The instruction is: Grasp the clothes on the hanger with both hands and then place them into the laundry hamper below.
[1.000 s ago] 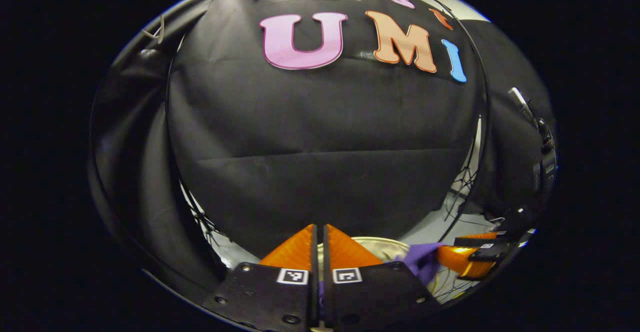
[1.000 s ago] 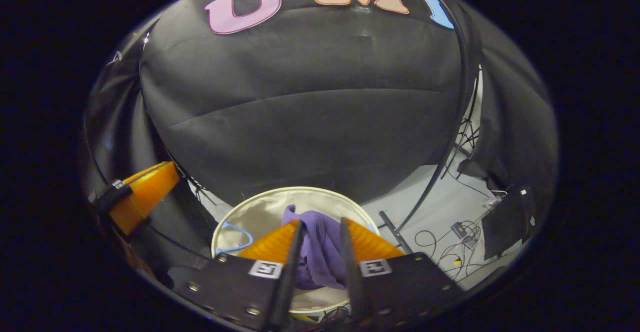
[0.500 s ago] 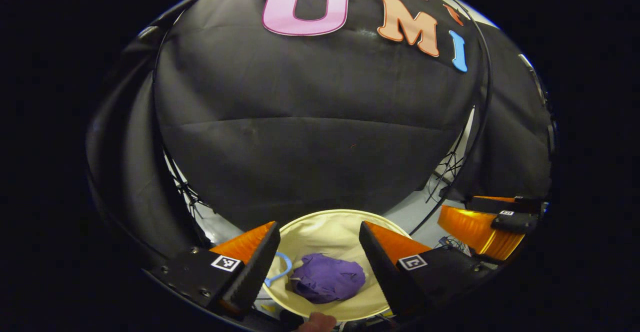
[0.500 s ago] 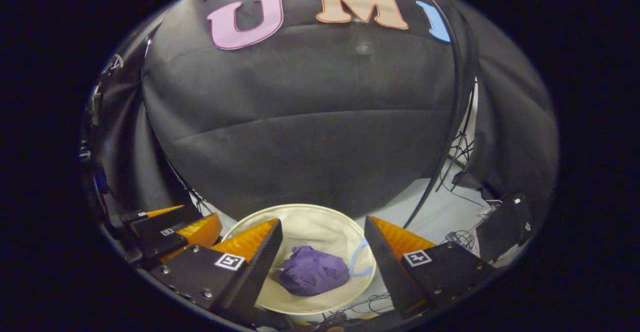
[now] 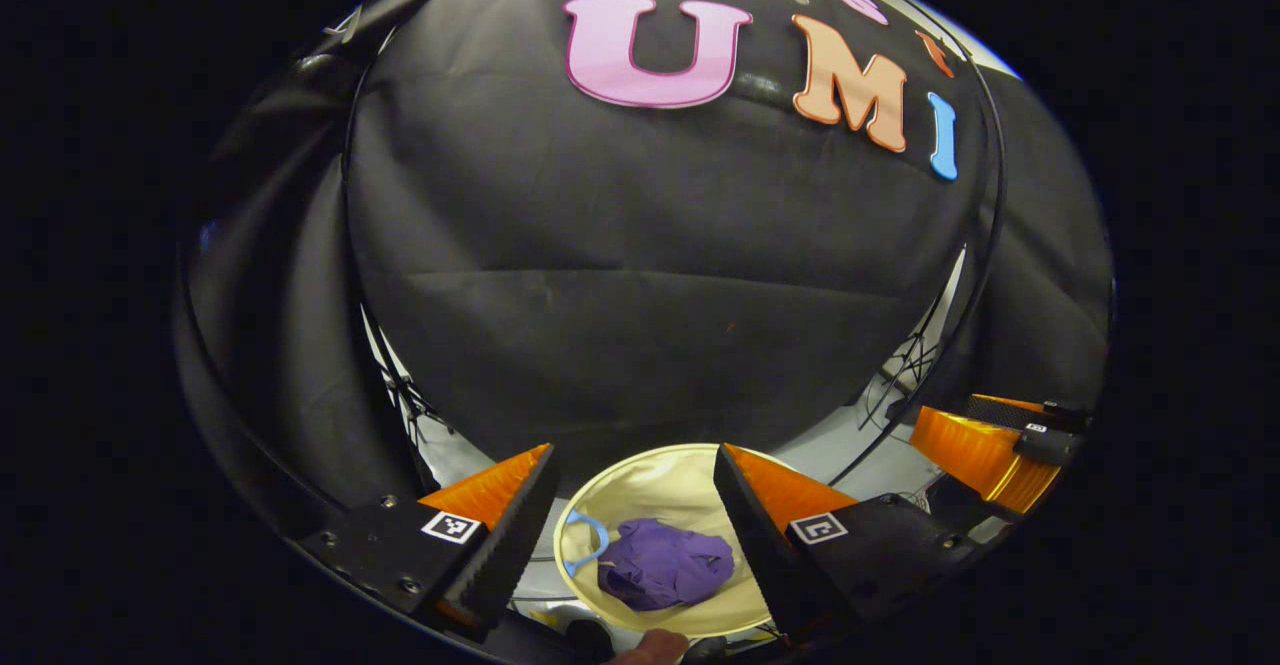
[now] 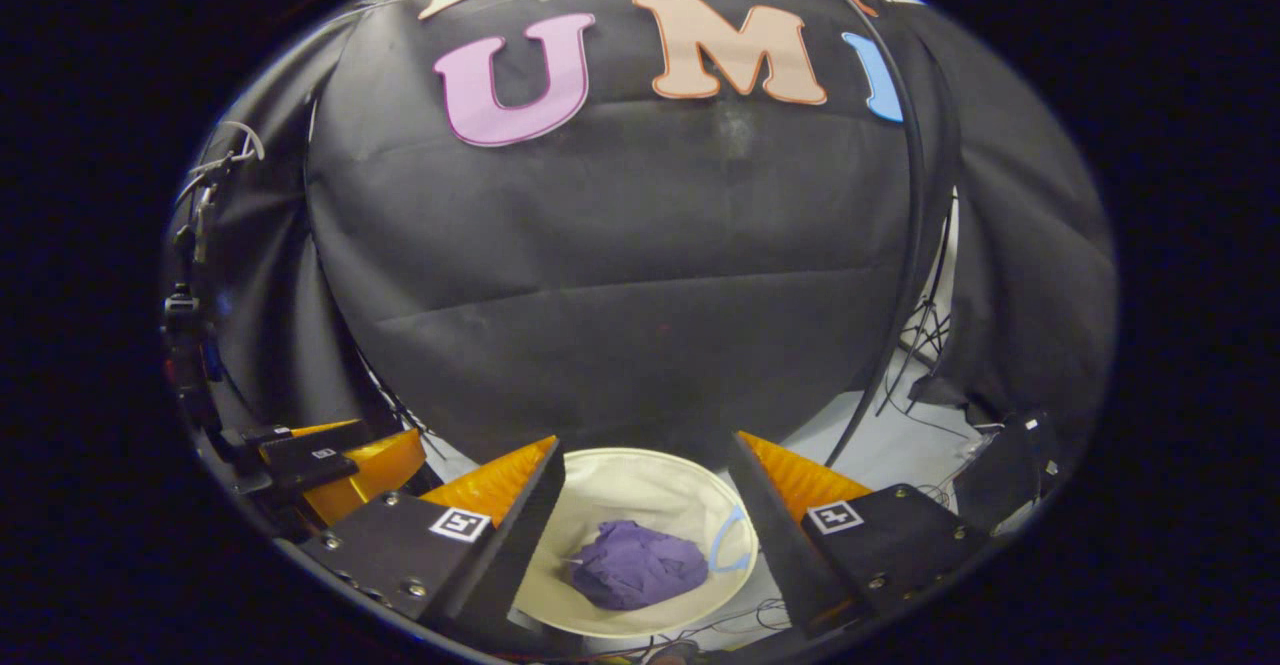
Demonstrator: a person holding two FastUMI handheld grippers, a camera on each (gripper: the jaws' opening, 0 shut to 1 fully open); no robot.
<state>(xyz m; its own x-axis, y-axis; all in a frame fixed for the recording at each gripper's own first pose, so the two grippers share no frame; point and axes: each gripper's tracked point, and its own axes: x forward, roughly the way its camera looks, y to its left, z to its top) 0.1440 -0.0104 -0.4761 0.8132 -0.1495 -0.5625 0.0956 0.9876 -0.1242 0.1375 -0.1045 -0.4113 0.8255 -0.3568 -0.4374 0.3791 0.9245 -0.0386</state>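
Note:
A crumpled purple garment (image 5: 667,564) (image 6: 638,566) lies inside the round cream laundry hamper (image 5: 668,480) (image 6: 640,475) on the floor below. My left gripper (image 5: 633,455) hangs open above the hamper, fingers wide apart with nothing between them. My right gripper (image 6: 645,445) is also open above the hamper, its fingers empty. In the left gripper view the right gripper (image 5: 990,445) shows at the right edge. In the right gripper view the left gripper (image 6: 330,460) shows at the lower left. A blue handle loop (image 5: 585,545) (image 6: 735,543) sits on the hamper's rim.
Cables and a small box (image 6: 1010,460) lie on the pale floor (image 6: 890,435) to the right of the hamper. Black frame poles (image 6: 915,245) and stand legs (image 5: 400,395) rise at both sides. A fingertip (image 5: 655,647) shows at the bottom of the left gripper view.
Both grippers opened and released the purple garment, which dropped into the hamper. Over the last half second both grippers rose a little, so the hamper looks smaller and lower.

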